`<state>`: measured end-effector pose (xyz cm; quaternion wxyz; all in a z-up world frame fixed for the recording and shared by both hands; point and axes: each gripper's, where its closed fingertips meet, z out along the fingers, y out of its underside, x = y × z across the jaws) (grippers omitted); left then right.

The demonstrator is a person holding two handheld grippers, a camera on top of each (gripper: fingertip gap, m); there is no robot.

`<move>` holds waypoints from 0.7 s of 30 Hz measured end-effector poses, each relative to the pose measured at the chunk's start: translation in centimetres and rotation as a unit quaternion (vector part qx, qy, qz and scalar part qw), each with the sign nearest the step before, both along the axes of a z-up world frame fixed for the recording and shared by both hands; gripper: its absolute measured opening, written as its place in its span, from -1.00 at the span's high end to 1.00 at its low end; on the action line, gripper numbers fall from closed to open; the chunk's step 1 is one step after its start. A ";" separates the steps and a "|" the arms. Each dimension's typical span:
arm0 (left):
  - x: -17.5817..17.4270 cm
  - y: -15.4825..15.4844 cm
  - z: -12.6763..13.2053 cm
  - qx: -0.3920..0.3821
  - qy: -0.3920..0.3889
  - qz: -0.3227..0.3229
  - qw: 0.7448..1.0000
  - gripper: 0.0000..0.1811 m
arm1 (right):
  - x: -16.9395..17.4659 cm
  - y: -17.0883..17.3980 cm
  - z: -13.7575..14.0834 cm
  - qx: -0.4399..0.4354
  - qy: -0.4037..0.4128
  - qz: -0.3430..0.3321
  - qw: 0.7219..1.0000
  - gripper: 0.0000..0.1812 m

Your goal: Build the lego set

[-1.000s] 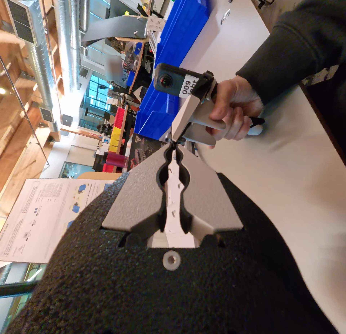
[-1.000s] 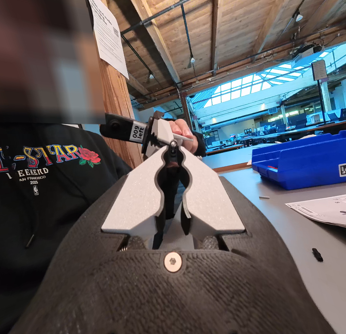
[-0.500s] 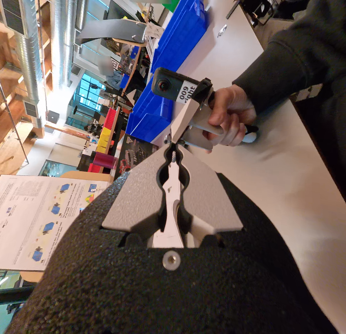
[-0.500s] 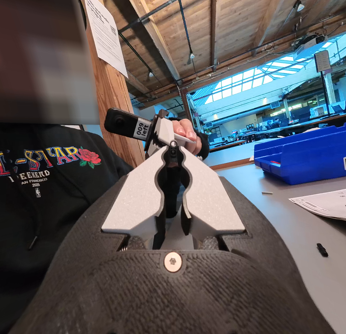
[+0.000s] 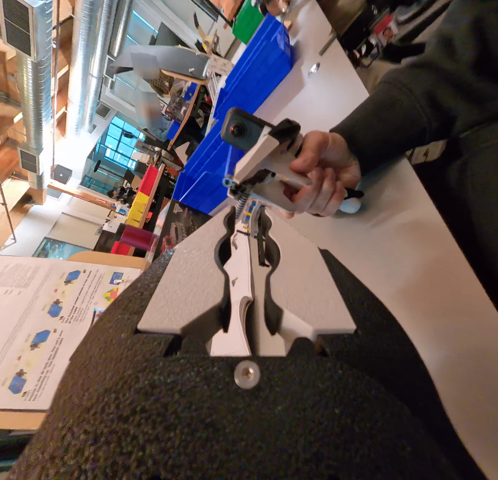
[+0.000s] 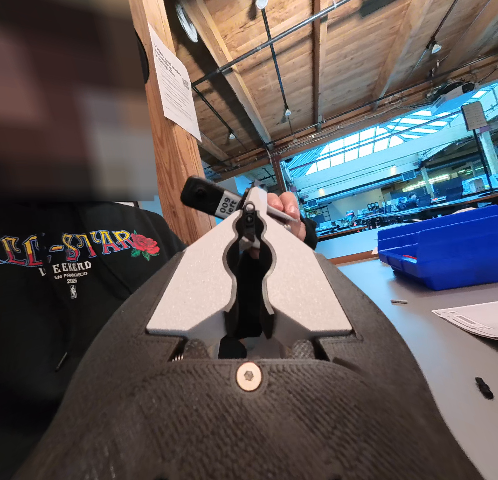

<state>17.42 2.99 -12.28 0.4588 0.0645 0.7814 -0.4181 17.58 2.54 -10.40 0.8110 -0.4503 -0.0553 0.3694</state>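
My right gripper [image 6: 249,215] is shut on a small lego assembly [image 6: 249,220], a black piece with a ring on top. In the left wrist view the right gripper [image 5: 237,187] is held in a hand, and the assembly [image 5: 250,211] hangs from its tips: a blue pin, a black part, a grey spring and a grey and blue piece. My left gripper [image 5: 249,213] faces it tip to tip with its jaws a little apart, and the lower end of the assembly lies between them. The left gripper [image 6: 256,197] shows just behind the right tips.
Blue bins [image 5: 256,71] [image 6: 444,251] line the grey table [image 5: 404,251]. An open booklet [image 5: 239,278] lies under my left gripper. An instruction sheet [image 5: 40,319] is at the left. A small black piece [image 6: 485,391] and a grey pin [image 6: 398,302] lie on the table. A person's torso [image 6: 67,278] is close. My left and right fingertips are right by each other.
The left jaws have widened from nearly touching to a small gap. The right gripper has drawn slightly up and away, showing the spring and blue parts of the assembly.
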 end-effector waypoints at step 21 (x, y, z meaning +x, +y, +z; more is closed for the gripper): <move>9.1 10.2 -13.9 0.023 0.344 0.139 0.928 0.81 | 7.0 -2.3 -3.4 -0.143 -0.098 -0.215 0.961 0.95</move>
